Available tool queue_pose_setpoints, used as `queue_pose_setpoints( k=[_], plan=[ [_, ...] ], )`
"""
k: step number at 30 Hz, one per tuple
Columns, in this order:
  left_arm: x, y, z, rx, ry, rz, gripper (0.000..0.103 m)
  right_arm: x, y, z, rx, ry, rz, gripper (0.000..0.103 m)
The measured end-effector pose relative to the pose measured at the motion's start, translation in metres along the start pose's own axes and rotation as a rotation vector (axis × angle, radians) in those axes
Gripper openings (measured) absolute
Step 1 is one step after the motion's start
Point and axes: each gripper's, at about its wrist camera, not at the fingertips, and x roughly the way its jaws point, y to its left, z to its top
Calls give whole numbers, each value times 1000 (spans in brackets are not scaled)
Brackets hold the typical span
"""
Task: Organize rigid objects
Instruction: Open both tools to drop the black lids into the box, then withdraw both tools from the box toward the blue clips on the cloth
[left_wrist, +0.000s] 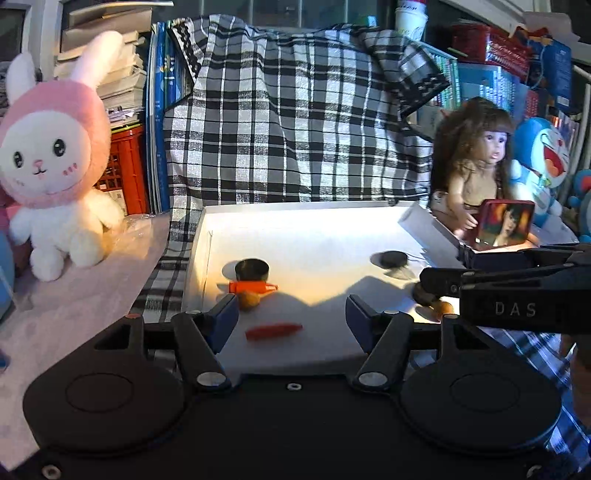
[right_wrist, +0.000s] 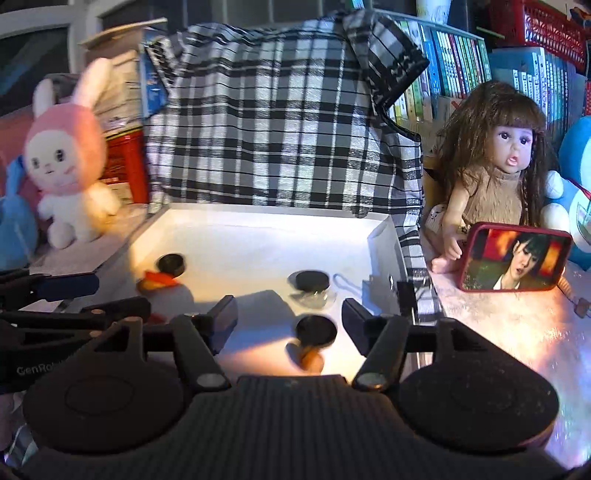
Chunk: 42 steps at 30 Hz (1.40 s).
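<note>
A white tray (left_wrist: 317, 229) holds small objects. In the left wrist view a black cup (left_wrist: 252, 270), an orange clip (left_wrist: 253, 287) and a brown nut (left_wrist: 248, 300) sit at its left, a red piece (left_wrist: 274, 330) lies near the front, and a black disc (left_wrist: 393, 259) lies at the right. My left gripper (left_wrist: 291, 314) is open and empty just above the red piece. In the right wrist view my right gripper (right_wrist: 290, 314) is open and empty over a black cap (right_wrist: 316, 331) with a brown nut (right_wrist: 309, 357) in front of it. Another black disc (right_wrist: 312, 279) lies behind.
A pink bunny plush (left_wrist: 55, 155) sits left of the tray. A doll (right_wrist: 498, 162) and a red-framed picture (right_wrist: 514, 263) stand at the right. A checked cloth (left_wrist: 295, 118) hangs behind. The right gripper (left_wrist: 517, 291) reaches in at the left view's right side.
</note>
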Motion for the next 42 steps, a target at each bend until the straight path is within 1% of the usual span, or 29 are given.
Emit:
queue_pose_setpoints(
  k=[8,11,16,21,28,34,42],
  plan=[
    [-42,-5,-31,-90,-24,-18,66,-47,12,-32,-18,-52,20,82],
    [-57,-6,-43,-105,-32,-18,67,-60,15,-45,-35,-68,19,83],
    [-80,-13,-64,-66,-48,17,68,-80,17,-67,-43,-74,31,84],
    [-100,-17,-87,-64,-51,21,70,-99,20,-88,-64,-93,29,85],
    [-123,-24,-112,-29,-70,43,70,-120,23,-113,-69,-100,40,85],
    [-134,-28,-126,-23,-65,41,70,-133,25,-130,-65,-103,44,85],
    [-140,-31,-143,-5,-48,44,70,-143,28,-145,-61,-100,52,85]
  ],
)
